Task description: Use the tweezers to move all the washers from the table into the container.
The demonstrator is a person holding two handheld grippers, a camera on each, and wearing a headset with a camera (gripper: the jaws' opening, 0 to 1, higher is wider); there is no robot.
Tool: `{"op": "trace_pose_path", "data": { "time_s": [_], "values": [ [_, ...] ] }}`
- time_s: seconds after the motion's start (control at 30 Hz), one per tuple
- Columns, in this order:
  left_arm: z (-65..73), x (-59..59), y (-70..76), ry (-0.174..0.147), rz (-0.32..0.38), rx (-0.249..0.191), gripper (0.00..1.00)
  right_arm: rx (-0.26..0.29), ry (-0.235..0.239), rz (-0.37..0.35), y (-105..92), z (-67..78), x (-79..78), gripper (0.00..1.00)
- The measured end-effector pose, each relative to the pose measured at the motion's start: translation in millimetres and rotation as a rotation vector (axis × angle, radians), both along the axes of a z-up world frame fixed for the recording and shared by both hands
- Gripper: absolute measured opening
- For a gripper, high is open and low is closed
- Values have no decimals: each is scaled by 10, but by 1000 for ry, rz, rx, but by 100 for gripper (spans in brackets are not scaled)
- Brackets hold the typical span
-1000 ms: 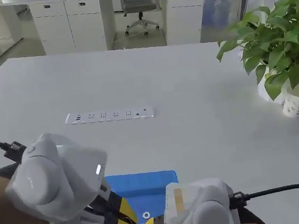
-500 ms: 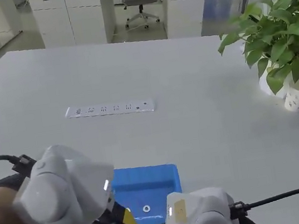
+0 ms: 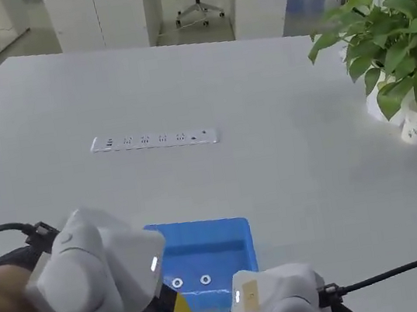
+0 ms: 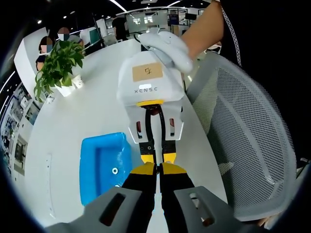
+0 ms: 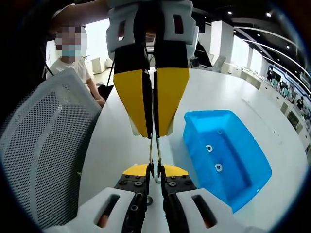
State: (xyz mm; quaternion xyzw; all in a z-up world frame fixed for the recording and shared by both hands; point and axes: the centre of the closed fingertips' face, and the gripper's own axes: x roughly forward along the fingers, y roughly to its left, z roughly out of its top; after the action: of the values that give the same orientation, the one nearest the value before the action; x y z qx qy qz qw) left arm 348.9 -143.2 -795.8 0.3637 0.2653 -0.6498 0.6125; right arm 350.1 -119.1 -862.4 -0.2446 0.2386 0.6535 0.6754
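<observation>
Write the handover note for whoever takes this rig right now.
Left gripper: jaws shut on the tweezers.
Right gripper: jaws shut on the same tweezers, tips facing the left gripper's.
Blue container: on the table just beyond both grippers.
Done: two washers lie in the container.
Left: the grippers hide the near table, so check there for more washers.

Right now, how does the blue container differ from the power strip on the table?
The blue container is a bright blue open tray with raised walls; the power strip is white, flat and slim. The container holds two washers; the power strip carries nothing. In the head view the container lies nearer the person, the power strip farther up the table. Both rest flat on that table.
</observation>
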Motion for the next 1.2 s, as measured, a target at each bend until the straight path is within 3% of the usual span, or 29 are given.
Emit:
{"op": "trace_pose_path", "data": {
  "time_s": [0.27,1.2],
  "values": [
    [-47,16,-1,4,2,9,5,-6,9,5,10,-50,15,11],
    [-33,11,-31,37,-1,-22,4,-7,27,-18,-10,-79,1,8]
  ]
}}
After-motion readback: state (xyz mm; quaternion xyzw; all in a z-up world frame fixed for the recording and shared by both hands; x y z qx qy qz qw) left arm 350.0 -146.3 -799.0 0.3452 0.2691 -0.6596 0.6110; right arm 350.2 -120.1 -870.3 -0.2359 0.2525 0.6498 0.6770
